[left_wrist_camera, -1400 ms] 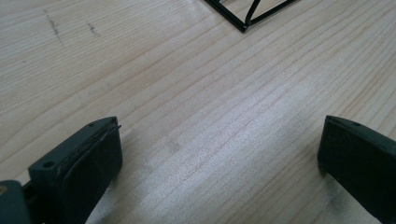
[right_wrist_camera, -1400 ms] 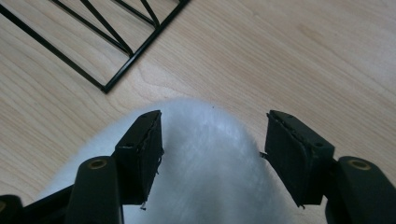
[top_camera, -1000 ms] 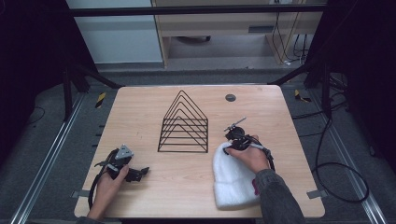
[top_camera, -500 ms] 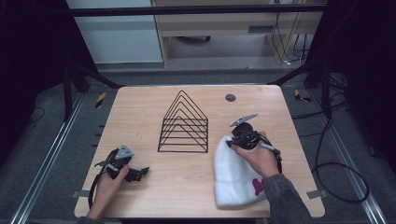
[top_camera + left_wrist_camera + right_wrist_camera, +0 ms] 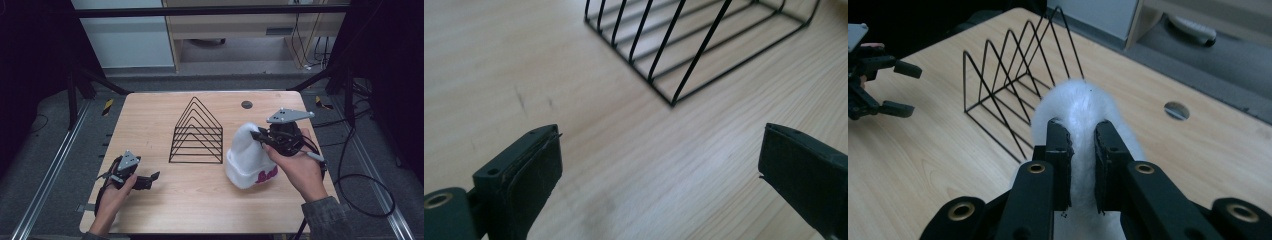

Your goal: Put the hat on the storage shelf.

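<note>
A white knit hat (image 5: pixel 246 157) with a pink mark near its rim hangs over the table's right half, lifted by its top. My right gripper (image 5: pixel 258 136) is shut on that top; its jaws have just been closing, and the fluffy fabric (image 5: pixel 1083 107) is pinched between the two pads (image 5: pixel 1060 155). A black wire rack (image 5: pixel 197 132) of triangular dividers stands at the table's middle, just left of the hat. My left gripper (image 5: pixel 152 178) hovers near the front left, open, with bare wood between its jaws and the rack (image 5: pixel 684 45) ahead of it.
The wooden table (image 5: pixel 150 115) has a round cable hole (image 5: pixel 246 104) at the back right. Dark metal frame rails run along both sides, and cables trail on the floor at the right. The left gripper (image 5: pixel 883 87) shows far off in the right gripper view.
My right gripper has risen and pulled the hat up from lying flat, so it now hangs upright beside the rack. The left gripper has lifted slightly.
</note>
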### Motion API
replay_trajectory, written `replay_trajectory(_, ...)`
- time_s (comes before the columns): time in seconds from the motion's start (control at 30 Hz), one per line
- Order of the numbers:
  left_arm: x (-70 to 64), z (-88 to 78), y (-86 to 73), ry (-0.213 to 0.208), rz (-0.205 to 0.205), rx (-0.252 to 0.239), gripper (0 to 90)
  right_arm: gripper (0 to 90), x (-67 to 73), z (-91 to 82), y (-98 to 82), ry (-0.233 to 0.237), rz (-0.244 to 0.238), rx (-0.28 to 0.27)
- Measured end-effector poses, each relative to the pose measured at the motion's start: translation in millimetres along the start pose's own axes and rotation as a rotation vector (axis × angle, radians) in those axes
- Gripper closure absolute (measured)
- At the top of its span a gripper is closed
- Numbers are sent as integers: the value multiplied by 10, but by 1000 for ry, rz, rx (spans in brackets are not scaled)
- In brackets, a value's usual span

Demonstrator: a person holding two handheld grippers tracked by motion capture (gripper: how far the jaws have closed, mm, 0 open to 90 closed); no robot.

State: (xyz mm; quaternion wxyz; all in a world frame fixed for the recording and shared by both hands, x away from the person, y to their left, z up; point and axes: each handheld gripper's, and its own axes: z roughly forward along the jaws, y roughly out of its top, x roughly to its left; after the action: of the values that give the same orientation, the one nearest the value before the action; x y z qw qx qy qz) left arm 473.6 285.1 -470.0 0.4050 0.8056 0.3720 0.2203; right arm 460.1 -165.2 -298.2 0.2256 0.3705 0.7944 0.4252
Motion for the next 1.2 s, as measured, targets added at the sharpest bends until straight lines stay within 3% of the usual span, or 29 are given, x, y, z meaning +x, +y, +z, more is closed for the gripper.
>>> replay_trajectory(0.17, -53, -96, 319, 16, 35, -36, 45, 801, -36, -53, 155, -28, -25, -31)
replay_trajectory(0.37, -174, -224, 873, -36, 98, -56, 46, 801, -114, -89, 473, -54, -26, -86)
replay_trajectory(0.6, -168, -388, 1302, -52, 154, -90, 47, 801, -118, -126, 795, -60, -28, -158)
replay_trajectory(0.83, -129, -432, 1531, -83, 137, -124, 61, 800, -76, -141, 1086, -68, -29, -221)
replay_trajectory(1.03, -124, -433, 1631, -139, 102, -174, 69, 799, -66, -124, 1263, -54, -23, -263)
replay_trajectory(1.2, -179, -363, 1699, -170, 123, -157, 71, 798, 3, -68, 1418, -52, -39, -282)
